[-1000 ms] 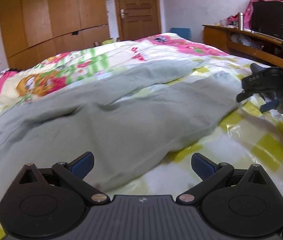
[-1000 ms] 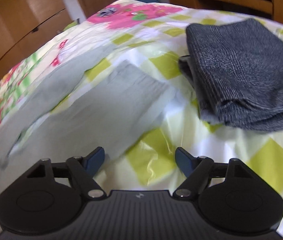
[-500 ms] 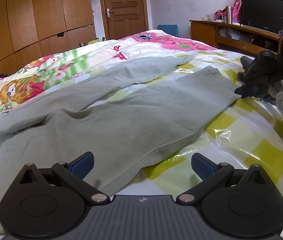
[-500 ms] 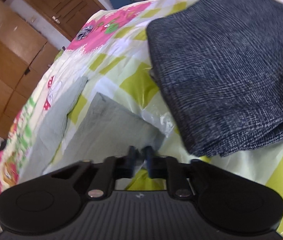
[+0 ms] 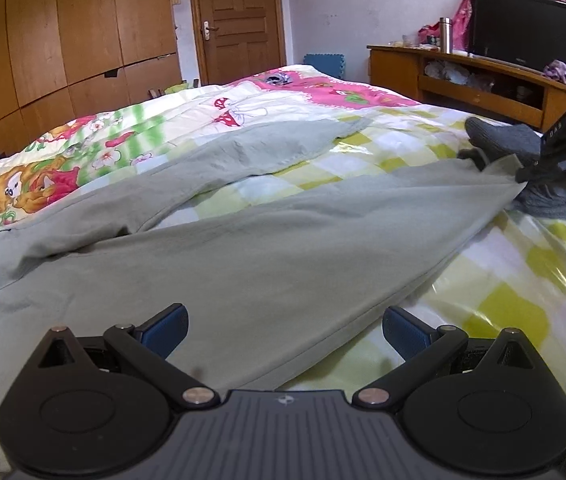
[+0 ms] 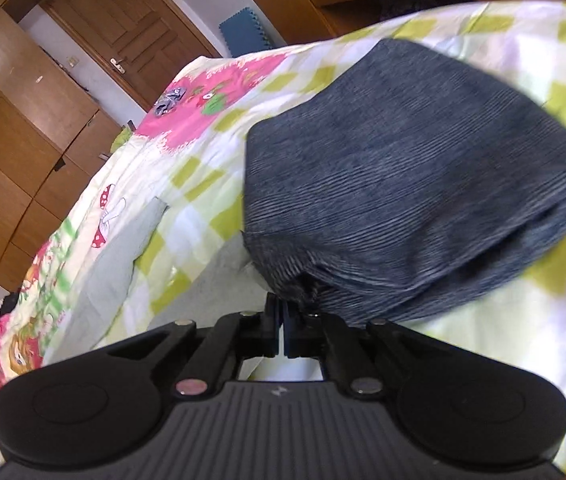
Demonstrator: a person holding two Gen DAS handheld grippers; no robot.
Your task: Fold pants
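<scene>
We see the bed (image 5: 503, 272) carrying everything. The grey-green pants (image 5: 267, 264) lie spread flat across it, legs running to the far right, likely laid out for folding. A folded dark garment (image 6: 403, 184) sits just beyond the near leg's cuff. Right hand-held gripper (image 6: 283, 330) has just closed, pinching that cuff. Left hand-held gripper (image 5: 285, 330), jaws wide, hovers over the near waist end, gripping nothing.

Grey-green pants (image 5: 267, 248) are laid flat across the bed, legs spread apart in a V. The near leg's hem is pulled taut toward the right; the far leg is lightly wrinkled.
</scene>
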